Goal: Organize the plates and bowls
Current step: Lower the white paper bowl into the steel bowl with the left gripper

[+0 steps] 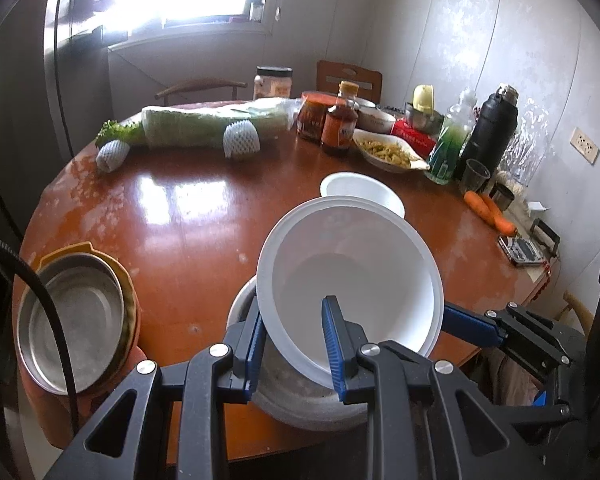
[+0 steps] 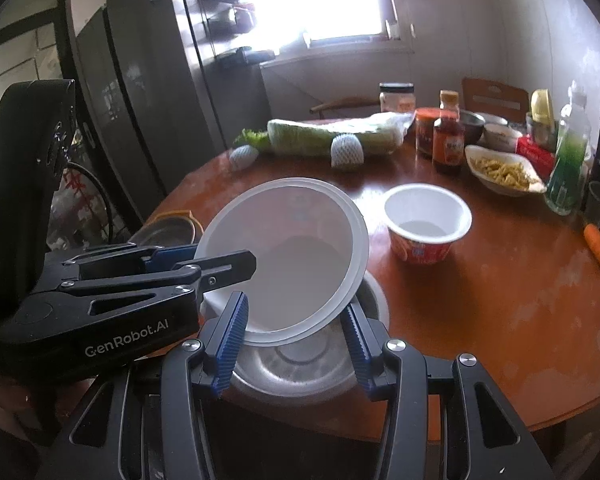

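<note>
The left gripper (image 1: 296, 350) has its fingers clamped on the near rim of a tilted white plastic bowl (image 1: 352, 280), light, thin and flexible, over a steel bowl (image 2: 296, 364) on the bench (image 1: 188, 240), whose rim the right gripper (image 2: 296, 336) pinches.

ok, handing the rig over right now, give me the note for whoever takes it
Left gripper: shut on the white bowl at its rim, bowl tilted.
Right gripper: jaws straddle the same rim; contact unclear.
White bowl hangs over the steel bowl at the table edge.
Done: steel pan sits in the yellow basin.
Left: nest the white bowl, then the noodle cup, standing alone.
</note>
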`<state>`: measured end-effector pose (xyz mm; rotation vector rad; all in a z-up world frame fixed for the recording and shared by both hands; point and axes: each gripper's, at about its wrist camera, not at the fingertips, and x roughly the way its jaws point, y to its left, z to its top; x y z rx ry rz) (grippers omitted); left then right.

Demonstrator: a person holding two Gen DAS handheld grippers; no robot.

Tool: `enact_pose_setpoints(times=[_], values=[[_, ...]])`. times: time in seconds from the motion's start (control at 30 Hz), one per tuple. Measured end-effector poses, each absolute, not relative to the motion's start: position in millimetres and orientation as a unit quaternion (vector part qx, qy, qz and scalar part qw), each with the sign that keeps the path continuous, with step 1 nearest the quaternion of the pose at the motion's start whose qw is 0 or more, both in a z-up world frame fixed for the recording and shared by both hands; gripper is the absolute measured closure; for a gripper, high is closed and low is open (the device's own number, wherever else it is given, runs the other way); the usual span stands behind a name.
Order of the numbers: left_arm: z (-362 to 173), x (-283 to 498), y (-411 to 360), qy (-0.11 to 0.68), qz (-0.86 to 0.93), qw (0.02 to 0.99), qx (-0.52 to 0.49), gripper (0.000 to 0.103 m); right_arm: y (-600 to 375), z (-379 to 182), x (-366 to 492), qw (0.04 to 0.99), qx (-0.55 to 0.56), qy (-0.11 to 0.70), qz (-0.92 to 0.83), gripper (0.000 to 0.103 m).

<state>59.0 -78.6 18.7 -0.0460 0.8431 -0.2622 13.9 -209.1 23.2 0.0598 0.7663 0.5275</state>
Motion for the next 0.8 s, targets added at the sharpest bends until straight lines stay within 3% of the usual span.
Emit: enact_pose_setpoints(times=[0.8], values=[[-23.5, 69.4, -78.3, 0.466, -0.126, 0.875, -0.024, 0.076, -207.8, -13.9, 19.1, 0.872, 0.026, 0.415, 0.259, 0.052]])
